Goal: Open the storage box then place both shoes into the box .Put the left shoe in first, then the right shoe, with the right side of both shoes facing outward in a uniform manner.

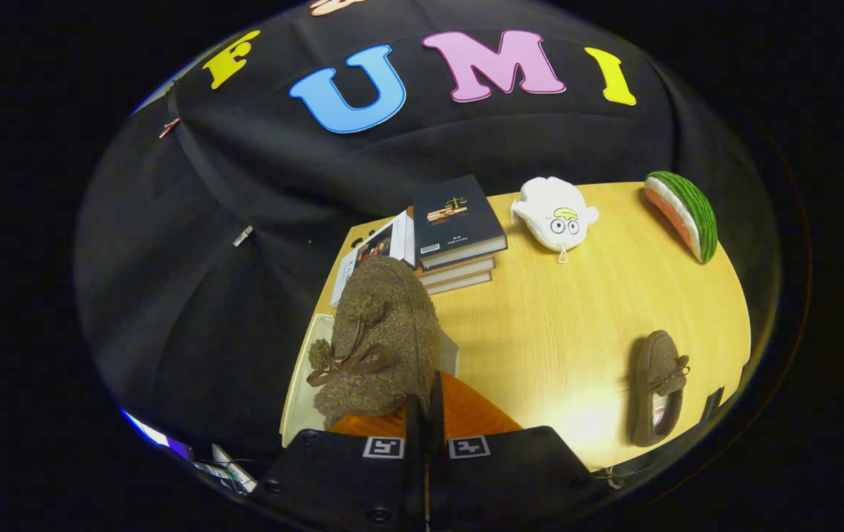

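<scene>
The gripper has its two fingers pinched together on the edge of a fuzzy brown moccasin slipper with a bow, which hangs over a pale open storage box at the near corner of the yellow wooden table. This looks like the first shoe going in, so the next move calls for lowering it and letting go, then fetching the matching brown slipper lying well apart on the tabletop, past the stack of books
</scene>
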`<state>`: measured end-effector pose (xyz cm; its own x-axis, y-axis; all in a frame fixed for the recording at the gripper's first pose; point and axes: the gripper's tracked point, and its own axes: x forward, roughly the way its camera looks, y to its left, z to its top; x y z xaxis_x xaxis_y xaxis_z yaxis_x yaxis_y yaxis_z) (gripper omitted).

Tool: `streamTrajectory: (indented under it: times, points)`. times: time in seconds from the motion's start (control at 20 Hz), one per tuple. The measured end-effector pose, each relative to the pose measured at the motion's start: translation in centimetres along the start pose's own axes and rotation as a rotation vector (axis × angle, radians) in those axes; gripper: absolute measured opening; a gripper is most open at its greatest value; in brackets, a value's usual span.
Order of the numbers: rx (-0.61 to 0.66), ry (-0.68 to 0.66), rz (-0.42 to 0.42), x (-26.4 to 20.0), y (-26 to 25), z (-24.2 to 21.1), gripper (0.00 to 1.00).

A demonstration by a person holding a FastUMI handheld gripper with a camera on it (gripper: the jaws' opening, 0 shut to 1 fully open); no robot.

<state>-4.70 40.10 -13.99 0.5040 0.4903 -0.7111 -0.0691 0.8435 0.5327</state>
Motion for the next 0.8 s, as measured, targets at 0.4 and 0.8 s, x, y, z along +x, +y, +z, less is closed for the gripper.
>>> streamTrajectory:
  times: [0.4,0.8]
  points:
    - [0.012,0.098,-0.015,4.3,4.6,-2.4,0.07]
    - [0.001,0.178,-0.064,7.8,5.0,-5.6,0.07]
